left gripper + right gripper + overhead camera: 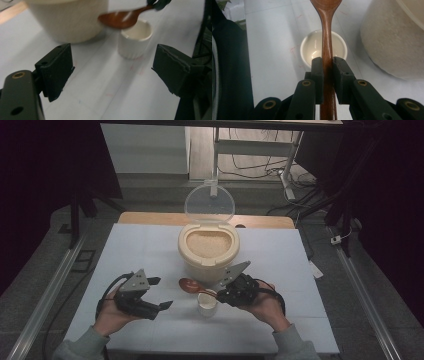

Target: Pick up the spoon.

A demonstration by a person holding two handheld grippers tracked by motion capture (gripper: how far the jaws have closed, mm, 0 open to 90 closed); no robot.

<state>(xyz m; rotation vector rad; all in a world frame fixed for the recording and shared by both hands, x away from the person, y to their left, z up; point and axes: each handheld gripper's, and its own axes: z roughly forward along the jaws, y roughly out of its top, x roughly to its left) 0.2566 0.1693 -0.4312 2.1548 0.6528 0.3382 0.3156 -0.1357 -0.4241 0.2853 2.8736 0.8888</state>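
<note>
The right gripper [226,287] is clamped on the handle of a brown wooden spoon [326,47], jaws pressed against both sides of it. The spoon's bowl [188,285] hangs just left of the small white cup [207,303], its handle crossing above the cup's rim. Directly behind the cup stands the cream rice container [208,251], filled with grain, its clear lid [209,204] raised upright. Left of the cup, well apart from it, the left gripper [159,293] hovers with jaws spread wide and empty above the white table [140,250].
</note>
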